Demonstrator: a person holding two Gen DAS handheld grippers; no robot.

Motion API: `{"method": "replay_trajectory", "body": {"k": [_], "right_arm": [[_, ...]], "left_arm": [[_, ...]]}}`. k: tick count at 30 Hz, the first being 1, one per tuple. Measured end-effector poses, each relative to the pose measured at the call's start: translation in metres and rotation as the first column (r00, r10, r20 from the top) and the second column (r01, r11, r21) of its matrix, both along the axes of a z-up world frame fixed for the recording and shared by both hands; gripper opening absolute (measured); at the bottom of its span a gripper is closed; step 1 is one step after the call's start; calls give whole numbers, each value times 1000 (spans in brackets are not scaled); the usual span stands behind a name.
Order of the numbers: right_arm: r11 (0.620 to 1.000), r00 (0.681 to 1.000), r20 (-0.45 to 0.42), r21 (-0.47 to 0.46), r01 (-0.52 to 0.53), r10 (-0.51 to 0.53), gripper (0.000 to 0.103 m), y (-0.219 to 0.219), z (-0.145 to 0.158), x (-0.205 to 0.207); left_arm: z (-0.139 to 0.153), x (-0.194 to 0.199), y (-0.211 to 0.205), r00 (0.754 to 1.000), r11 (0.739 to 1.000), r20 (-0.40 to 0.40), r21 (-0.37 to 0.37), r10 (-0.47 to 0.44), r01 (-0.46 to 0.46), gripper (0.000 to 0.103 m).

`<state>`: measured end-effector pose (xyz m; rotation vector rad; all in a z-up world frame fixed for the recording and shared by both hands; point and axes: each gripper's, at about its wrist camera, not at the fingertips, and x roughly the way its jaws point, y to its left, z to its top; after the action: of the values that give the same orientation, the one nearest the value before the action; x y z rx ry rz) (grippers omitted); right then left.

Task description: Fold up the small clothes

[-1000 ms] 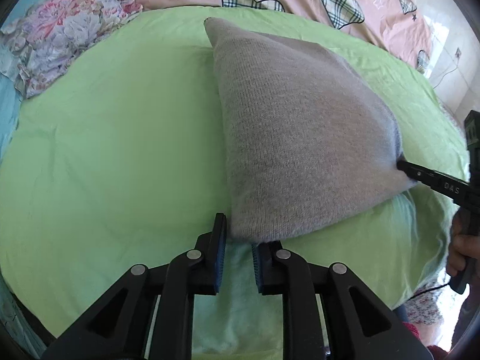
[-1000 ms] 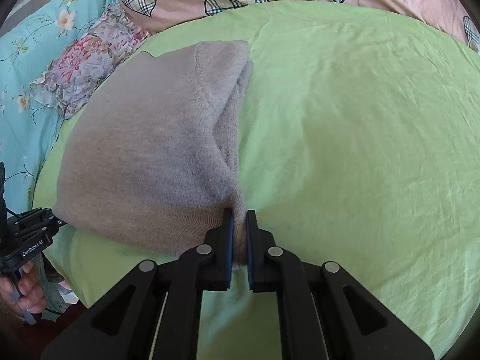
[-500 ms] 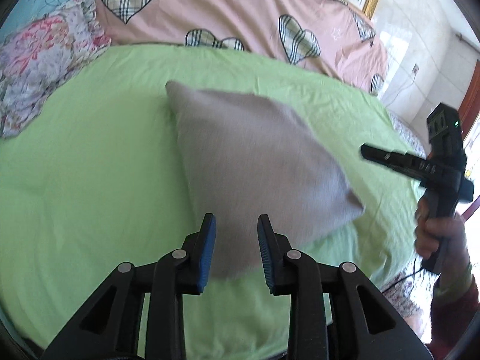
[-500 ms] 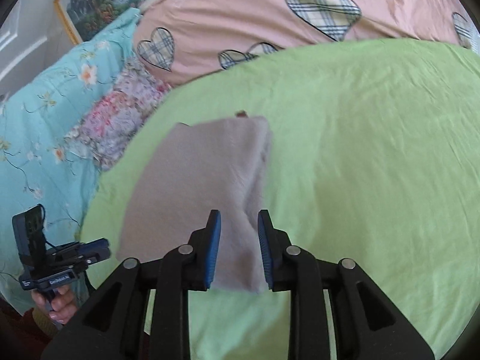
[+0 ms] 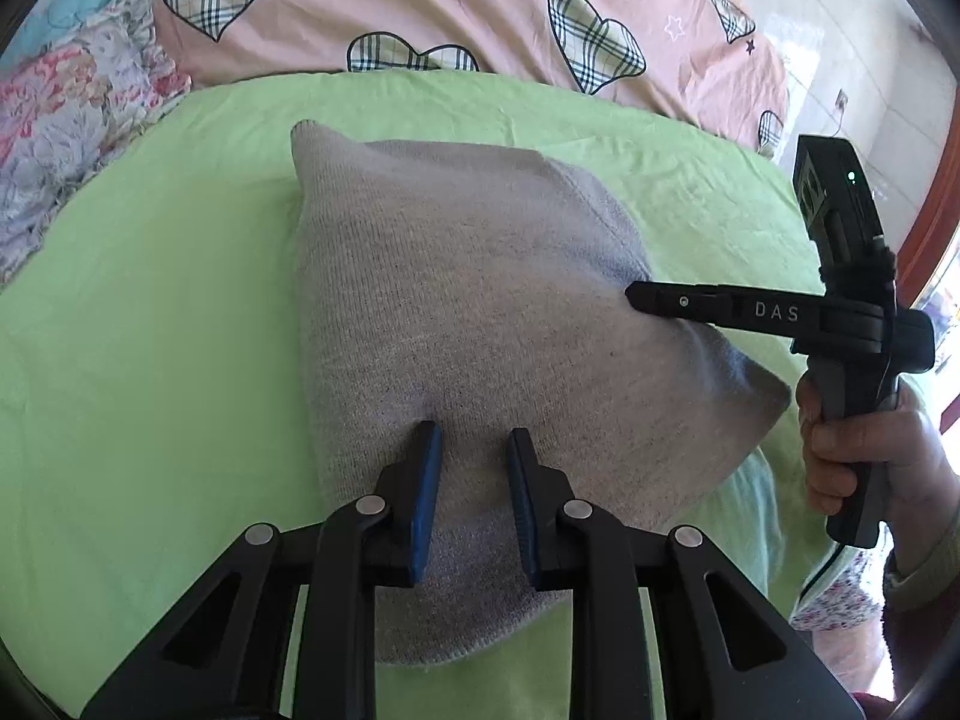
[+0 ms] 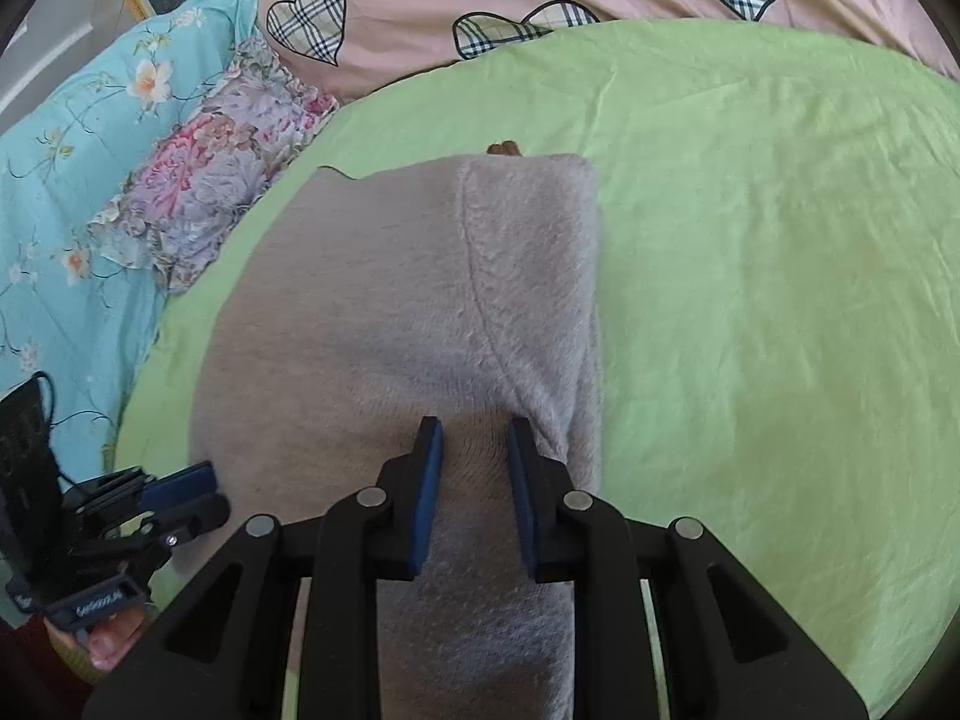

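A grey knitted garment [image 5: 468, 312], folded into a flat pad, lies on the green sheet [image 5: 150, 330]. My left gripper [image 5: 474, 429] hovers over its near part, tips at the knit. Its jaws are closing, a gap still shows between the blue pads, and cloth lies under them, not pinched. My right gripper [image 6: 474, 423] stands the same way over the garment [image 6: 390, 312] beside its folded sleeve band [image 6: 534, 276], jaws closing, pads not pressing cloth. From the left wrist view the right gripper [image 5: 636, 297] reaches in over the garment's right side.
A pink quilt with plaid hearts [image 5: 456, 6] lies along the far side of the bed. Floral pillows [image 6: 198, 180] and a turquoise flowered cover [image 6: 66, 138] sit on the left. A hand [image 5: 864, 456] holds the right gripper's handle at the bed's near edge.
Both grippers let go of the garment's near corners, drew back and lifted, then came forward over the garment. Their jaws stand wider apart than a second ago. The garment now lies flat.
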<state>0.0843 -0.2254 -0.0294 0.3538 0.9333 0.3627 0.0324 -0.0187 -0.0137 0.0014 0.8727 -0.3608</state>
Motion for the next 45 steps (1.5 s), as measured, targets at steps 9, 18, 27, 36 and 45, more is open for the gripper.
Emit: {"method": "replay_trajectory", "body": {"k": [9,18,27,36,45], "right_arm": [[999,997,73,40,-32,29,25,-9,33,-45],[999,999,-12,-27,-39,39,25,-11,-7,-78],[1000,1000,-11,-7,-23,23,25,-12,-7,-77],[1000,1000,-11,0,-9,9,25,-16,-11,-83],[999,999,-30,36,13,-12,29,-23,0,-89]], "left_arm": [[19,-34,21,999,994,-22,-102,-34,31,24],[-13,-43,17,996,999,-79,-45,-34,30,24],[-15,-42,17,996,999,-84,-45,-19,16,25],[-14,-39,5,995,1000,-100,2,6,-6,25],[8,-51,6,989,992,-108,78,104,-96,46]]}}
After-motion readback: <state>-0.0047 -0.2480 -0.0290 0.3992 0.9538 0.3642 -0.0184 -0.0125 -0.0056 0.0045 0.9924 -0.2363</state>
